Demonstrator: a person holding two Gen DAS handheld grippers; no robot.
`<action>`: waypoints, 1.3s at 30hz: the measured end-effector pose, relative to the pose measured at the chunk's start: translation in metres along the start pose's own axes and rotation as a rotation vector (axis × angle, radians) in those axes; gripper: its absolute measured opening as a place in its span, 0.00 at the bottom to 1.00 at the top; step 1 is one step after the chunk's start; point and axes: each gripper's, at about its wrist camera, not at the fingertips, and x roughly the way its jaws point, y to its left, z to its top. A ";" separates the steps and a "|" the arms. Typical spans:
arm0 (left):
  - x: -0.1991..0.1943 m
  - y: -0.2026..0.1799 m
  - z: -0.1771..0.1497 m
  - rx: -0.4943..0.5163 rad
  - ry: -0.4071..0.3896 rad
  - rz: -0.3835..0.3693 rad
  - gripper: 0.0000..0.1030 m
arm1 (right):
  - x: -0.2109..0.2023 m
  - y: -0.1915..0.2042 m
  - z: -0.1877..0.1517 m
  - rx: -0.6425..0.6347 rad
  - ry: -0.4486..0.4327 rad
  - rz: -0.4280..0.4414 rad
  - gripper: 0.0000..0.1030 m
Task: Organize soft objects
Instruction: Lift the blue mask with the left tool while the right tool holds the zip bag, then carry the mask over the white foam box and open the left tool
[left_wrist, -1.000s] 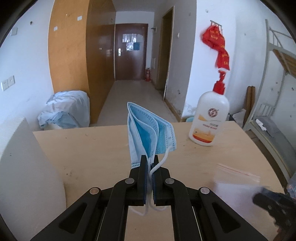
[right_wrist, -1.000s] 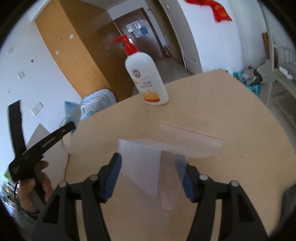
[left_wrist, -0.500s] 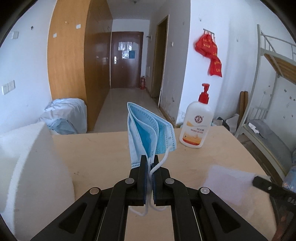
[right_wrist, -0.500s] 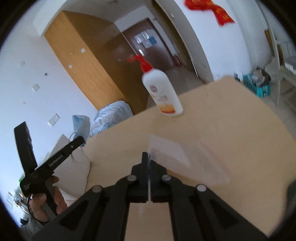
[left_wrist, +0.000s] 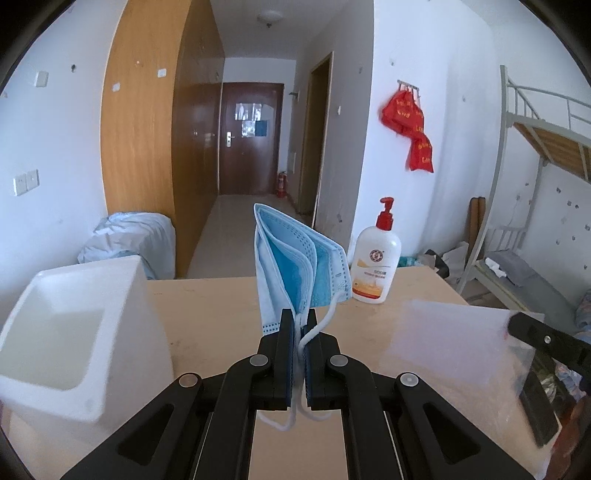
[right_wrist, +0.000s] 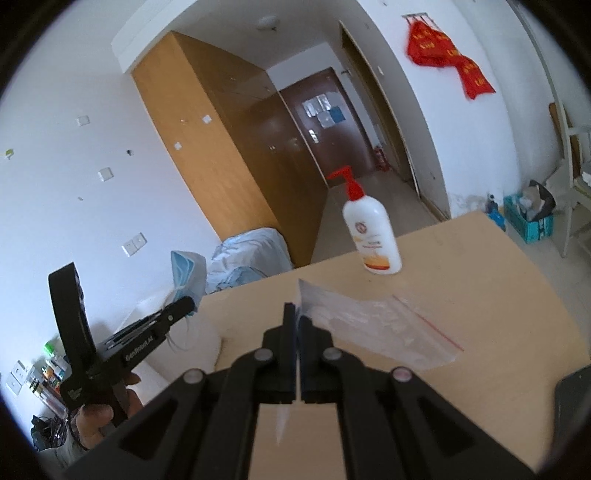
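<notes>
Two grips made | left gripper (left_wrist: 298, 325) clamps folded mask (left_wrist: 295, 266) | right gripper (right_wrist: 297, 317) pinches plastic bag (right_wrist: 373, 328) edge | left: bagging mask, sealing.

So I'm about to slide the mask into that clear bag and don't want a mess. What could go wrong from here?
The right gripper pinches the zip bag by one edge with its red-striped mouth lying flat, so the mask may not enter. The folded mask in the left gripper trails loose ear loops that could snag. The pump bottle stands just behind the bag and might get knocked.
</notes>
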 end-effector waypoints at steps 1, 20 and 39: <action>-0.006 0.001 -0.001 -0.005 -0.002 -0.003 0.04 | -0.001 0.004 0.000 -0.005 -0.003 0.002 0.02; -0.099 0.042 -0.025 -0.069 -0.067 0.078 0.04 | -0.003 0.089 -0.018 -0.119 0.001 0.112 0.02; -0.117 0.122 -0.004 -0.155 -0.091 0.268 0.04 | 0.035 0.166 -0.019 -0.219 0.042 0.271 0.02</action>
